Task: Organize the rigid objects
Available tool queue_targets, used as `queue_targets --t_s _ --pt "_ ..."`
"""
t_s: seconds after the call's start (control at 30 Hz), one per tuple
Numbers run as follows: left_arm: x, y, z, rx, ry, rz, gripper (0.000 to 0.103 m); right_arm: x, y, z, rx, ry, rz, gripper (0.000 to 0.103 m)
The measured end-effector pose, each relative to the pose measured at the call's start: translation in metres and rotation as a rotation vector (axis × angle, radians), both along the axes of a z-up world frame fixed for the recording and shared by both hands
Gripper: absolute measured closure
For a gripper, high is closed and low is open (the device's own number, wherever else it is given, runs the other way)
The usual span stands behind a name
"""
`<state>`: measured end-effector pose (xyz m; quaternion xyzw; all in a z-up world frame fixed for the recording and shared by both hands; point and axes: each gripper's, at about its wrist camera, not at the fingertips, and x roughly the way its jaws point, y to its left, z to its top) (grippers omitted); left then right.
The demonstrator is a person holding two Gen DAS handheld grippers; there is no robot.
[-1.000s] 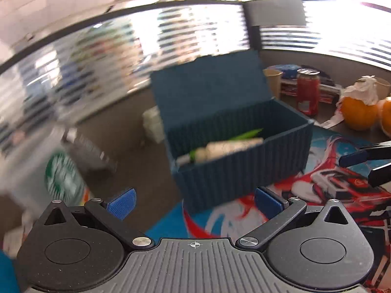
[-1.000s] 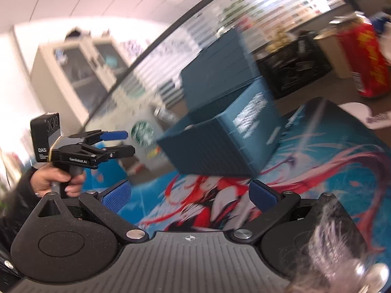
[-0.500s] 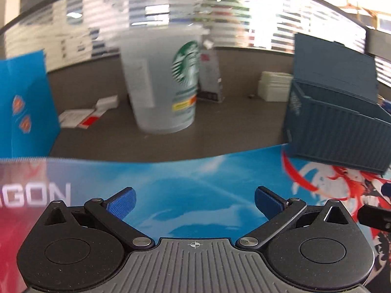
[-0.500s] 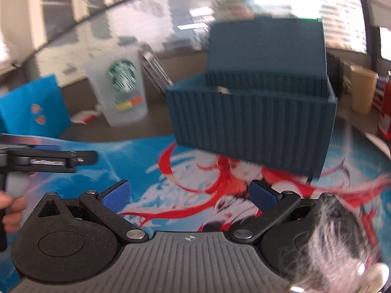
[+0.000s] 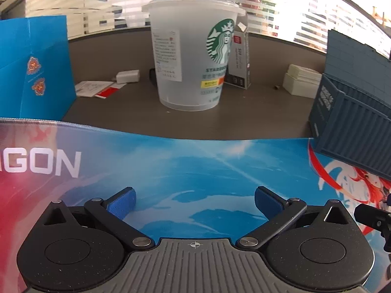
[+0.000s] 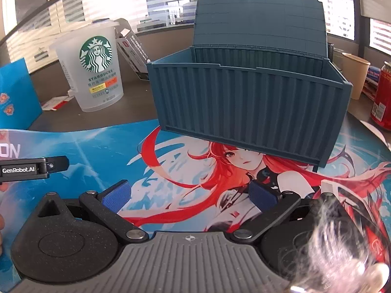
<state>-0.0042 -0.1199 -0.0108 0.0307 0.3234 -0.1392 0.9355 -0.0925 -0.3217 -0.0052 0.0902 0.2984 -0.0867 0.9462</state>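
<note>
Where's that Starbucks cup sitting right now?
The Starbucks cup stands upright on the brown desk beyond the printed mat, centre in the left view; in the right view it is left of the blue container box.

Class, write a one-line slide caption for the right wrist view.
Open right gripper faces a ridged dark-blue plastic container box, lid raised, on an illustrated desk mat; frosted plastic Starbucks cup behind.
</note>
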Motion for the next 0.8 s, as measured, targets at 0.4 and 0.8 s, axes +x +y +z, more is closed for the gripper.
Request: queue_targets --t_s 0.4,0.8 --pt "-0.001 -0.005 -0.001 0.05 -0.003 0.018 0.0 0.026 0.018 -0.003 -0.087 0.05 -0.019 0.0" --pt "-0.001 -0.005 -0.001 0.054 -0.003 0.018 0.0 0.035 0.02 -0.003 -0.096 0.056 -0.028 0.0"
